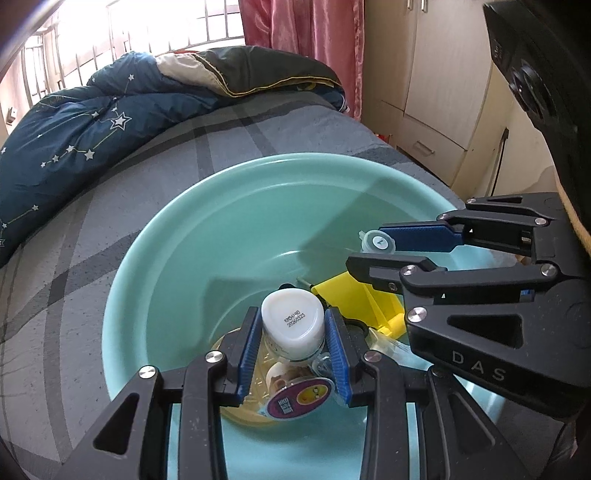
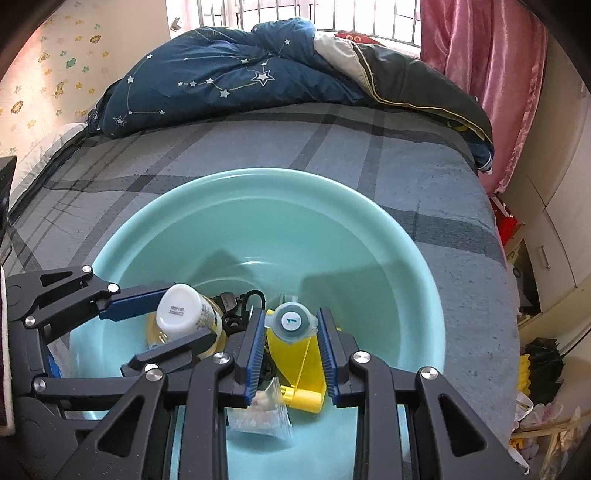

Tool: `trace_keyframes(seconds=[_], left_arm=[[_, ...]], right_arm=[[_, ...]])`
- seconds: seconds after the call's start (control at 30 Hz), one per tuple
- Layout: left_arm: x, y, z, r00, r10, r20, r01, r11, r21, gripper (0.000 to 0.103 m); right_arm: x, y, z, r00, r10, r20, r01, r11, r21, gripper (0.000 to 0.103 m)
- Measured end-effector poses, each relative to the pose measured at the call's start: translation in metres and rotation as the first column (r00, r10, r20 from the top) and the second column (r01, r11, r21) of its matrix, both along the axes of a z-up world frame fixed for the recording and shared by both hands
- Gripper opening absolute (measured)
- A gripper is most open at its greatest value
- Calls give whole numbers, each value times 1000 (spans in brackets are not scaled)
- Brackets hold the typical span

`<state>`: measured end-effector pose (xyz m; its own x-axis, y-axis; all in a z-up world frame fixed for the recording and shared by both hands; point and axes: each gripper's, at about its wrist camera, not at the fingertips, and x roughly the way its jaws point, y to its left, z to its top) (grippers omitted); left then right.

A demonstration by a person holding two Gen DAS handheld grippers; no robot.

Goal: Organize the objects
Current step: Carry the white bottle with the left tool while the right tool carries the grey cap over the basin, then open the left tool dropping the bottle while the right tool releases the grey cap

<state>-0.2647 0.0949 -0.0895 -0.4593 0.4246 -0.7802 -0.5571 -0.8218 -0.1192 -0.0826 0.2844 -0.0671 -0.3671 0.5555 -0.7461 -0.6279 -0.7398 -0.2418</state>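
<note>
A turquoise basin [image 1: 258,166] [image 2: 258,175] sits on the bed. My left gripper [image 1: 293,319] [image 2: 190,314] is shut on a white bottle [image 1: 295,328] [image 2: 179,308], held over the basin with its base facing the camera. My right gripper [image 2: 291,317] [image 1: 369,245] is shut on a small capped container marked "1" [image 2: 291,322] [image 1: 379,242], also above the basin. Inside the basin lie a yellow plastic piece [image 2: 301,373] [image 1: 351,291], a small clear bag [image 2: 264,410], a black clip with strap [image 2: 240,306], a round purple-labelled lid [image 1: 299,402] and a yellowish disc [image 1: 240,410].
The basin rests on a grey plaid bedsheet [image 1: 110,240] [image 2: 406,166]. A dark blue star-print quilt [image 1: 74,140] [image 2: 221,81] is bunched at the far end. A pink curtain [image 1: 306,33], cream cabinets [image 1: 424,92] and floor clutter [image 2: 535,369] stand to the right.
</note>
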Motion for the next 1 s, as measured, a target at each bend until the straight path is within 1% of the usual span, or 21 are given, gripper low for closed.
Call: trace_keyframes(seconds=[0.27, 0.67, 0.73, 0.77, 0.8, 0.83, 0.87, 0.9, 0.97, 1.0], left_arm=[[-4, 3, -7, 1000, -13, 14, 13, 1000, -19, 38], [-6, 2, -6, 1000, -10, 8, 10, 1000, -20, 39], [-4, 2, -5, 1000, -3, 3, 4, 1000, -25, 49], [-4, 2, -4, 1000, 0, 3, 0, 1000, -27, 65], [-3, 2, -3, 1000, 1, 4, -1, 1000, -25, 77], [-3, 1, -2, 1000, 4, 3, -4, 1000, -18, 81], [-3, 0, 0, 1000, 9, 0, -9, 1000, -14, 91], [-2, 0, 1, 1000, 16, -4, -16, 1000, -11, 97], [-2, -2, 3, 1000, 30, -2, -30, 1000, -7, 103], [-2, -2, 3, 1000, 26, 0, -26, 1000, -4, 103]], right_arm=[[-5, 10, -7, 1000, -9, 6, 9, 1000, -22, 30], [-7, 11, -9, 1000, -6, 1, 6, 999, -43, 30], [-7, 10, -8, 1000, -7, 4, 7, 999, -41, 31], [-7, 9, -8, 1000, -6, 3, 6, 999, -40, 33], [-6, 8, -6, 1000, -7, -1, 7, 999, -36, 40], [-6, 7, -5, 1000, -7, -3, 7, 999, -36, 46], [-6, 6, -4, 1000, -7, -7, 7, 999, -34, 48], [-5, 6, -3, 1000, -10, -7, 10, 999, -30, 52], [-5, 4, -2, 1000, -18, -1, 18, 1000, -19, 66], [-5, 4, -1, 1000, -26, -1, 26, 1000, -13, 79]])
